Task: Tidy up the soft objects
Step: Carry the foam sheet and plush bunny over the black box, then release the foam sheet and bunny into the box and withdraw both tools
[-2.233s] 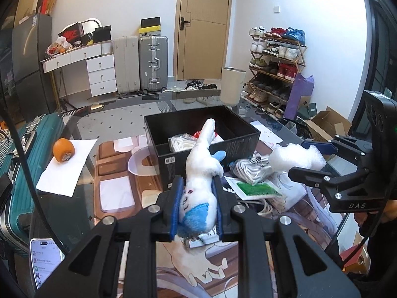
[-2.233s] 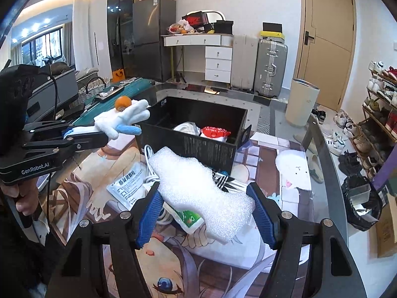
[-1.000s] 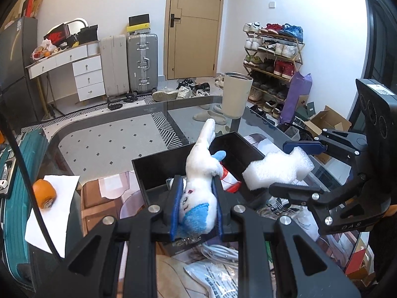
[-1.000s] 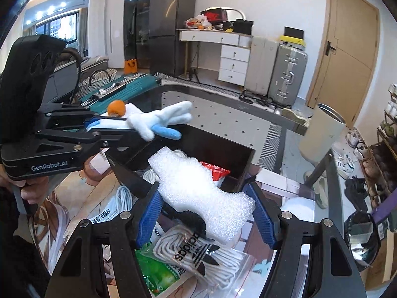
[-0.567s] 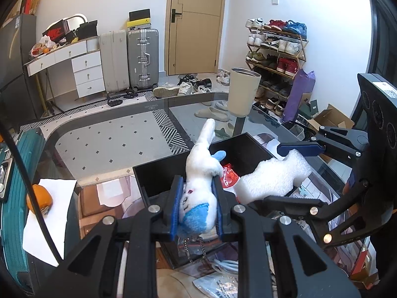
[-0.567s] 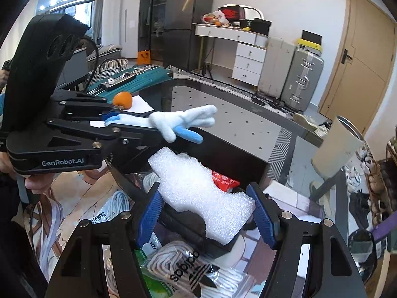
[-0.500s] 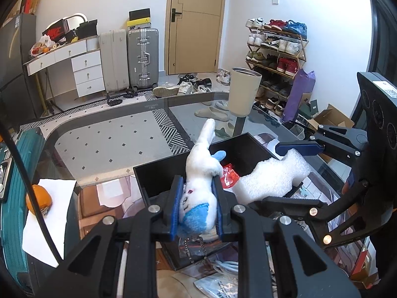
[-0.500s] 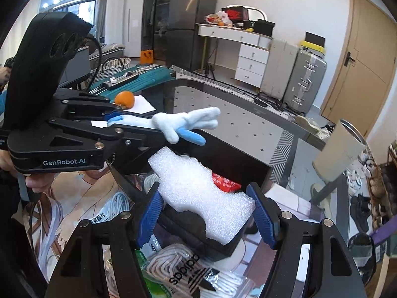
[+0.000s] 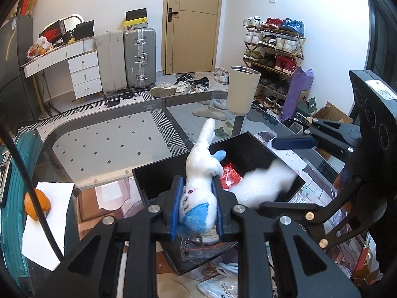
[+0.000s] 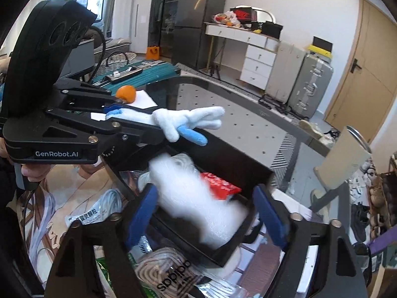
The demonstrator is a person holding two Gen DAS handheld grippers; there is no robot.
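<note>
From the left wrist camera, the left gripper (image 9: 196, 207) is clamped on a white and blue plush toy (image 9: 201, 171), its blue pads pressing both sides of the toy's body. The toy's long white limb sticks up and away from the fingers, above the near wall of an open black box (image 9: 158, 173) that sits on a glass table (image 9: 111, 144). Inside the box lie a red packet (image 9: 230, 175) and a blurred white foam piece (image 9: 265, 183), which rests against the box's right wall. The right gripper (image 9: 292, 171) comes in from the right, one blue pad above the box's far corner and its lower finger below the foam; the foam touches neither pad. An orange (image 9: 37, 203) sits on a sheet of white paper (image 9: 47, 226) at the left edge of the table.

From the right wrist camera, the right gripper (image 10: 206, 214) has its jaws opening, the blue pads standing well apart on either side of the near end of the box (image 10: 248, 168). The foam piece (image 10: 198, 198) is blurred between them, inside the box and free of both pads, just beside the red packet (image 10: 220, 182). The left gripper (image 10: 139, 121) holds the plush toy (image 10: 188, 120) level over the box's far left side. A hand (image 10: 34, 171) grips its handle. Clear bags of white cord (image 10: 158, 265) lie on the table below the box.
</note>
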